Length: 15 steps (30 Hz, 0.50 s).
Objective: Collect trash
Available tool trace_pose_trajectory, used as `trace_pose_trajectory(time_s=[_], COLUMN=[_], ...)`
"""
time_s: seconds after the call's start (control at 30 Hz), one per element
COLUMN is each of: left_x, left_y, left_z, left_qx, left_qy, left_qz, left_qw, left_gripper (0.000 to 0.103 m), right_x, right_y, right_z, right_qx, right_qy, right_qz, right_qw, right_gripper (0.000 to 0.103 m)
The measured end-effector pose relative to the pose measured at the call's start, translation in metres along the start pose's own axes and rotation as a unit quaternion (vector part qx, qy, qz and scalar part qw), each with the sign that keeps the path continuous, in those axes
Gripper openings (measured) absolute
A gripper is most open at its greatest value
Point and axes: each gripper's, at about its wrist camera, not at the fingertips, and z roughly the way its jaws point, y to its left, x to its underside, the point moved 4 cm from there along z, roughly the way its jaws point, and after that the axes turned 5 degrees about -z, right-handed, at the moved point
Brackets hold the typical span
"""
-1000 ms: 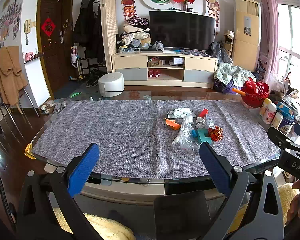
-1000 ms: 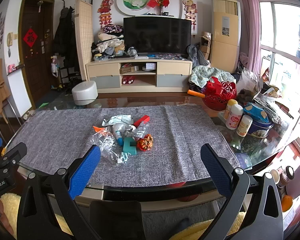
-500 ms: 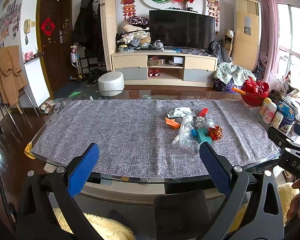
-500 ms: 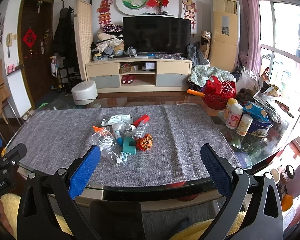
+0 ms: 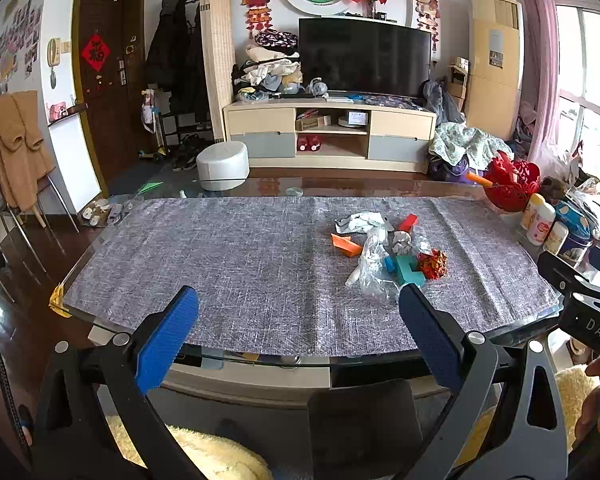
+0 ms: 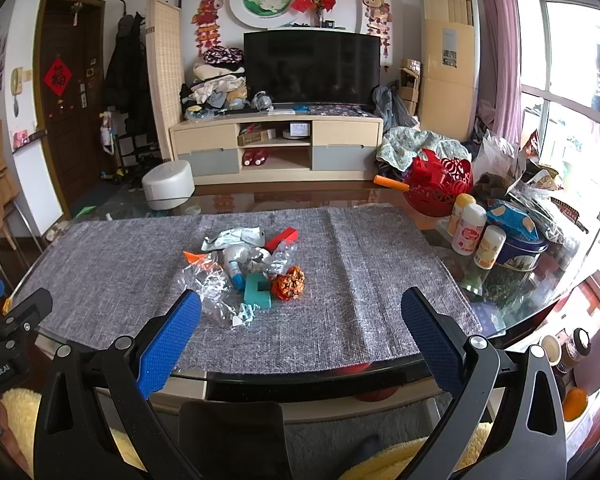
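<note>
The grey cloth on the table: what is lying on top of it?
On the grey cloth lies one trash pile: crumpled clear plastic, a teal block, an orange-red wad, a red piece. Whatever lies beneath the pile is covered.

You have two grippers in view, the left gripper (image 5: 296, 336) and the right gripper (image 6: 300, 336), each with two blue pads. On the one grey mat (image 6: 360, 280) lies one trash pile (image 6: 248, 268). Beside it you see three white bottles (image 6: 470, 230), one blue tin (image 6: 520, 248) and one red basket (image 6: 438, 184).
</note>
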Motion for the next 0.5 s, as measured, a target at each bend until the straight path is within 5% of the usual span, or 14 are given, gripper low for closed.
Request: trace_pose_trajectory(time_s=[0.5], left_x=[0.018], left_y=[-0.009], left_z=[0.038], left_qx=[0.01], left_qy=[0.036], left_qz=[0.015], left_qw=[0.9992], left_gripper=[0.095], right_x=[0.017], right_y=[-0.004], right_z=[0.043], right_qx=[-0.012], right_qy=[0.047], right_qz=[0.001], right_qw=[0.999], right_gripper=[0.1])
